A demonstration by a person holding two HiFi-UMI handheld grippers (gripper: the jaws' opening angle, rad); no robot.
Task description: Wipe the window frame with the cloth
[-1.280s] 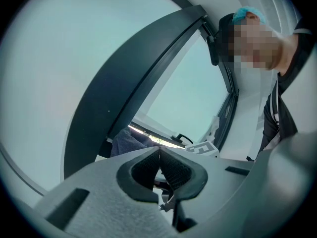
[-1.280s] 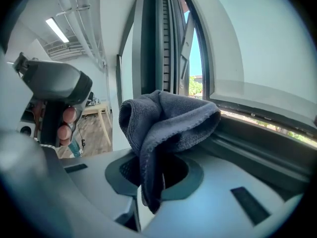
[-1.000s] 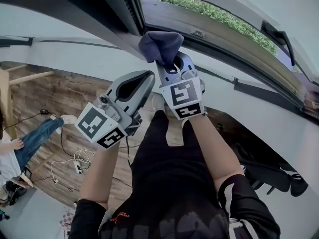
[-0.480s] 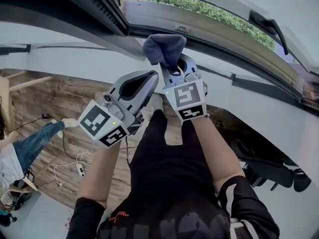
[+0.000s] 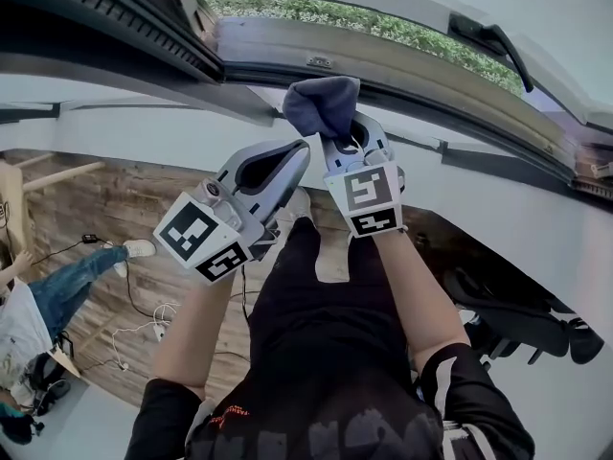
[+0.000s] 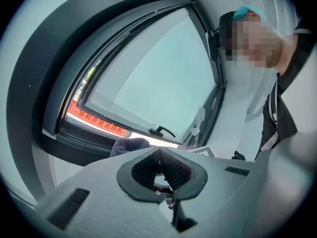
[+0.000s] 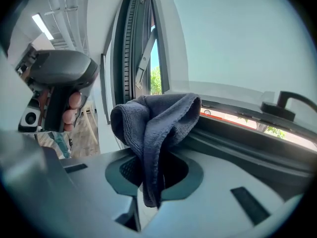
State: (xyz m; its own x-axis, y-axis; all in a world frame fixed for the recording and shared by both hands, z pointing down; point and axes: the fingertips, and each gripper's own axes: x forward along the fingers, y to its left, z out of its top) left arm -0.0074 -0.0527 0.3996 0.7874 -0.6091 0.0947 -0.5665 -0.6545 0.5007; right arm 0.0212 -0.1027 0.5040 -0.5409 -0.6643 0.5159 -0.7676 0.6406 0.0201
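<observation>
1. Right gripper (image 5: pixel 341 140) is clamped on my blue cloth (image 7: pixel 154 117), bunched right by the window frame (image 5: pixel 402 68).
2. Left gripper (image 6: pixel 159 157) is closed, empty.
3. Worry: the frame's edge could snag the cloth and drag it out.

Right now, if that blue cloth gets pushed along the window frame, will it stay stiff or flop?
Probably floppy: the cloth bunches and folds over the right gripper, a tail drooping between its fingers. Likely light, since one pinch holds it. Its fuzzy weave probably drags.
</observation>
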